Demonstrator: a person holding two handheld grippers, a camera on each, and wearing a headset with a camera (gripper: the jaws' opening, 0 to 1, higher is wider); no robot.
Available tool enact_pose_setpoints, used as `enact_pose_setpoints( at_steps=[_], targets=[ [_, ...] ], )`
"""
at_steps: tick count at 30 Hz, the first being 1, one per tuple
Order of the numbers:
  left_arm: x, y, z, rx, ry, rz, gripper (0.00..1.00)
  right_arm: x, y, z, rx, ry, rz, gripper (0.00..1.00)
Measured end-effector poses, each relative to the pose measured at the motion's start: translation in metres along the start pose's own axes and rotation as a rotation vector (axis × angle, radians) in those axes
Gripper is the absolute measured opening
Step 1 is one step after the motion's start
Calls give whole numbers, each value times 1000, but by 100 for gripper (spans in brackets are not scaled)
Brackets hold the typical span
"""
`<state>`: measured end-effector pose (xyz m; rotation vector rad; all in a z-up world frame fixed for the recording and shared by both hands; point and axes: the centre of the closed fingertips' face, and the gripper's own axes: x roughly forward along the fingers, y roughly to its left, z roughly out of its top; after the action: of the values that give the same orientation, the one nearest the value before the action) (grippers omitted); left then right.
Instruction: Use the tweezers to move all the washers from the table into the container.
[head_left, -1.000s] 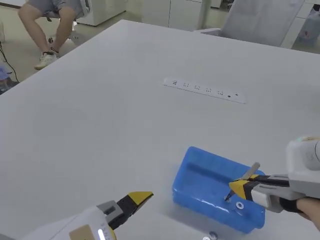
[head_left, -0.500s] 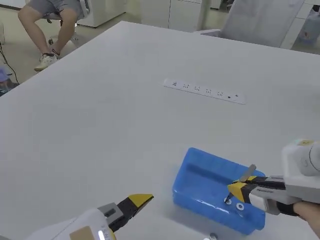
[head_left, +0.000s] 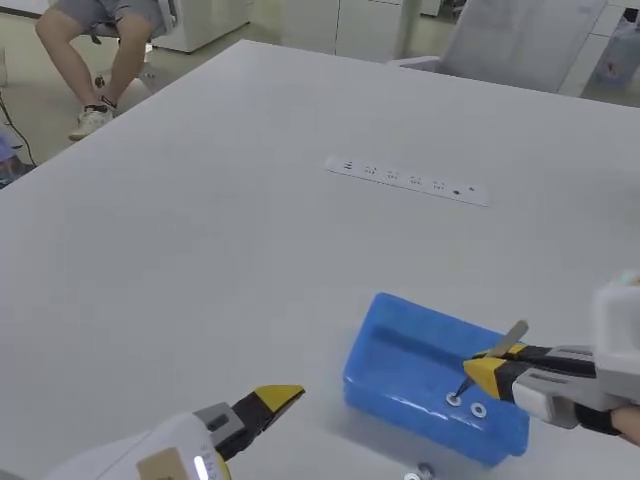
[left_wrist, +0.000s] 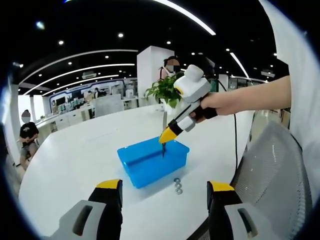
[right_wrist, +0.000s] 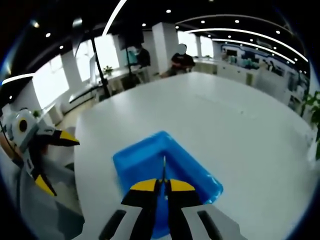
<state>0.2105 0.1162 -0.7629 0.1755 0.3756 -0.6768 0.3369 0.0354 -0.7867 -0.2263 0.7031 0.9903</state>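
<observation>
Pinching tweezers (head_left: 462, 385), right tongs (head_left: 479, 372) overhang two washers (head_left: 478, 410) in one container (head_left: 398, 306); left tongs (head_left: 292, 394) spread; two loose washers (left_wrist: 177, 181).

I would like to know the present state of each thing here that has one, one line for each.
left gripper, jaws open, holding nothing.
right gripper, jaws shut on the tweezers.
tweezers, tilted, tips down inside the container.
container, open on top, two washers inside.
table washers, two lying flat beside the container, not yet moved.
</observation>
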Motion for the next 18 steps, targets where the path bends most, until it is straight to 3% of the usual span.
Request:
enact_pose_setpoints(
  at_steps=[11,18],
  targets=[
    [0,-1,-1,-1,5,-4,67,-26,24,21,-23,-67,19,4],
    [0,-2,-3,1,14,-9,67,-38,56,30,-66,-89,104,4]
  ],
)
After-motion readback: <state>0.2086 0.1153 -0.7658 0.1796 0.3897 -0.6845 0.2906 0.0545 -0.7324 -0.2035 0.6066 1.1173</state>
